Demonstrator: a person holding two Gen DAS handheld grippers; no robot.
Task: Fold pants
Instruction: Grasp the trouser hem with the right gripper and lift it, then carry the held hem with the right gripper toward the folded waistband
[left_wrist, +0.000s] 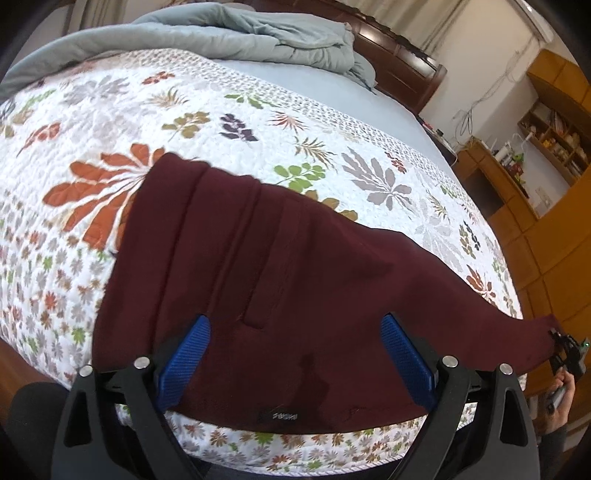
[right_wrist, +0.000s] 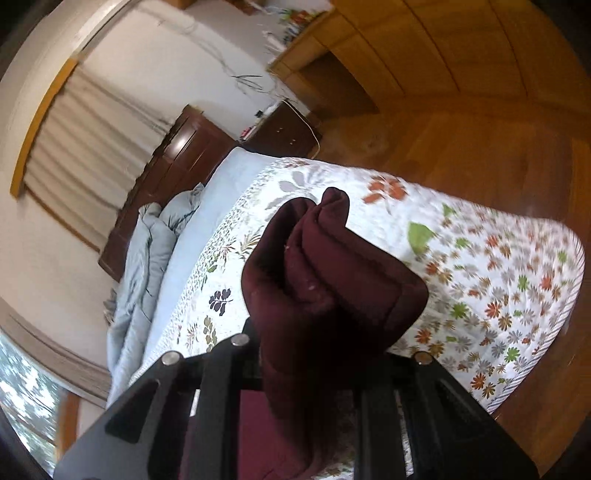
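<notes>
Dark maroon pants (left_wrist: 266, 280) lie spread across the near end of the floral quilt, one end stretched off to the right. My left gripper (left_wrist: 295, 328) is open just above the pants' near edge, blue fingers (left_wrist: 184, 365) wide apart. My right gripper shows at the far right of the left wrist view (left_wrist: 565, 350), holding the stretched end. In the right wrist view it is shut on a bunched fold of the pants (right_wrist: 325, 280), held above the bed; the fingertips are hidden by cloth.
The floral quilt (left_wrist: 221, 122) covers the bed, with a grey-blue duvet (left_wrist: 240, 37) heaped near the dark wood headboard (left_wrist: 406, 59). Wooden shelves and a desk (left_wrist: 546, 140) stand to the right. Wooden floor (right_wrist: 461, 140) surrounds the bed.
</notes>
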